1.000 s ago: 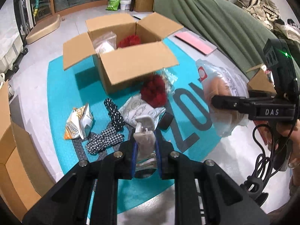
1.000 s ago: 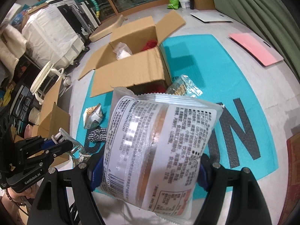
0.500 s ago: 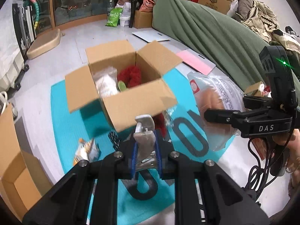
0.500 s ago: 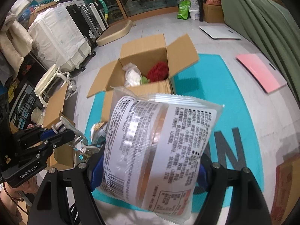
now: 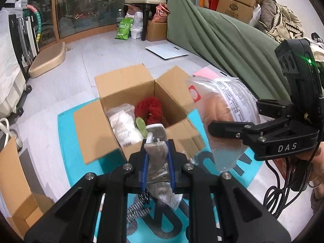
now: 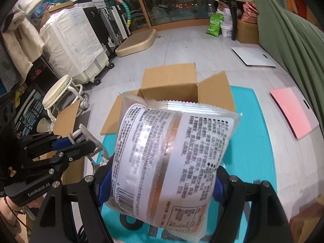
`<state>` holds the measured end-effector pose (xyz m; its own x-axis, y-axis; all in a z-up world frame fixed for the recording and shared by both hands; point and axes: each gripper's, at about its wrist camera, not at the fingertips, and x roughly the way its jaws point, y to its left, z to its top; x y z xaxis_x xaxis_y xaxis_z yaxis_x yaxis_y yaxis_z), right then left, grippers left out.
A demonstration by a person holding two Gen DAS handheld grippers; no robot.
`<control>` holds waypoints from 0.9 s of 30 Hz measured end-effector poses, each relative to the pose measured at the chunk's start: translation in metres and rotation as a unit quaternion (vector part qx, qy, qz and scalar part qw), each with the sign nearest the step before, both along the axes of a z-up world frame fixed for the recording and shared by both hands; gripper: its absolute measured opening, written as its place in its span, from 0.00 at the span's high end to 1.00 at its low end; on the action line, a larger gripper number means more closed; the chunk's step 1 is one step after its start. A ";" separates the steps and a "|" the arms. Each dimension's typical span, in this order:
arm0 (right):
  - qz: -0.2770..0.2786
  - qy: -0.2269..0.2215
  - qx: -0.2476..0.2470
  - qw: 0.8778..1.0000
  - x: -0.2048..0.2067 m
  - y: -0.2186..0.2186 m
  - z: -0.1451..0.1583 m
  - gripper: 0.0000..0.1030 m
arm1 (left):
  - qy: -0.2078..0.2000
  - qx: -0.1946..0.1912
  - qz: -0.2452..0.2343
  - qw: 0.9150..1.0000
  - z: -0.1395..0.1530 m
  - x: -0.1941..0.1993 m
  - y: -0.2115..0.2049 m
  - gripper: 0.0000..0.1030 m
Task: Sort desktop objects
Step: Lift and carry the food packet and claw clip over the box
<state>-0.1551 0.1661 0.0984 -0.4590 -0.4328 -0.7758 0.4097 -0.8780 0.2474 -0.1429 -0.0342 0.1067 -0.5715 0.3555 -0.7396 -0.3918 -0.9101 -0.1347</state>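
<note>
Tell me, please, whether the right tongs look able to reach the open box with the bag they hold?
Probably yes. The right tongs grip the bag just short of the box, whose flaps are folded out. Nothing stands between them; the left tongs, shut on a packet, are off to the side.

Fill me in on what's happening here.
A person is sorting things into an open cardboard box on a teal mat. The right gripper grips a large snack bag; the left gripper is shut on a small grey packet. Both are held near the box, which already holds a red fluffy thing and a white packet.
</note>
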 end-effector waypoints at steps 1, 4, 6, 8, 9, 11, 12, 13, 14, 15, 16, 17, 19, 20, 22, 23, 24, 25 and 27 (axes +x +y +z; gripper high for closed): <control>0.002 0.002 0.001 1.000 -0.004 -0.002 0.000 0.24 | 0.001 0.000 0.000 1.000 0.000 -0.004 0.001 0.85; 0.006 0.005 0.001 1.000 -0.021 -0.008 -0.001 0.24 | 0.003 0.000 -0.001 1.000 -0.002 -0.018 0.004 0.85; 0.007 0.009 0.001 1.000 -0.032 -0.011 -0.002 0.24 | 0.005 0.000 0.000 1.000 -0.004 -0.029 0.006 0.85; 0.009 0.012 0.004 1.000 -0.042 -0.013 -0.002 0.24 | 0.011 -0.007 -0.001 1.000 -0.008 -0.037 0.009 0.85; 0.009 0.013 0.006 1.000 -0.047 -0.014 -0.003 0.24 | 0.012 -0.011 -0.002 1.000 -0.009 -0.041 0.010 0.85; 0.007 0.016 0.010 1.000 -0.057 -0.015 -0.004 0.24 | 0.014 -0.013 -0.003 1.000 -0.013 -0.051 0.012 0.85; 0.007 0.017 0.012 1.000 -0.063 -0.015 -0.005 0.24 | 0.014 -0.010 -0.002 1.000 -0.014 -0.055 0.013 0.85; 0.007 0.018 0.013 1.000 -0.068 -0.015 -0.005 0.24 | 0.015 -0.009 -0.001 1.000 -0.015 -0.059 0.013 0.85; 0.007 0.018 0.013 1.000 -0.075 -0.015 -0.006 0.24 | 0.017 -0.008 0.001 1.000 -0.015 -0.065 0.013 0.85; 0.008 0.018 0.013 1.000 -0.079 -0.015 -0.007 0.24 | 0.018 -0.005 0.001 1.000 -0.016 -0.070 0.014 0.85; 0.009 0.018 0.011 1.000 -0.084 -0.015 -0.008 0.24 | 0.018 -0.001 0.003 1.000 -0.016 -0.075 0.014 0.85; 0.010 0.017 0.007 1.000 -0.089 -0.014 -0.010 0.24 | 0.016 0.003 0.005 1.000 -0.017 -0.081 0.014 0.85; 0.009 0.015 0.004 1.000 -0.101 -0.014 -0.013 0.24 | 0.015 0.004 0.006 1.000 -0.018 -0.091 0.016 0.85; 0.011 0.015 0.003 1.000 -0.105 -0.014 -0.014 0.24 | 0.017 0.001 0.009 1.000 -0.019 -0.097 0.017 0.85; 0.013 0.015 0.003 1.000 -0.114 -0.016 -0.015 0.24 | 0.019 0.002 0.010 1.000 -0.020 -0.105 0.019 0.85; 0.016 0.017 0.004 1.000 -0.118 -0.017 -0.016 0.24 | 0.019 0.002 0.012 1.000 -0.020 -0.110 0.019 0.85; 0.017 0.019 0.004 1.000 -0.124 -0.018 -0.016 0.24 | 0.021 0.002 0.015 1.000 -0.021 -0.115 0.020 0.85; 0.019 0.017 0.003 1.000 -0.129 -0.019 -0.017 0.24 | 0.021 0.003 0.018 1.000 -0.022 -0.118 0.019 0.85; 0.022 0.016 0.001 1.000 -0.136 -0.022 -0.018 0.24 | 0.019 0.009 0.025 0.999 -0.023 -0.128 0.017 0.85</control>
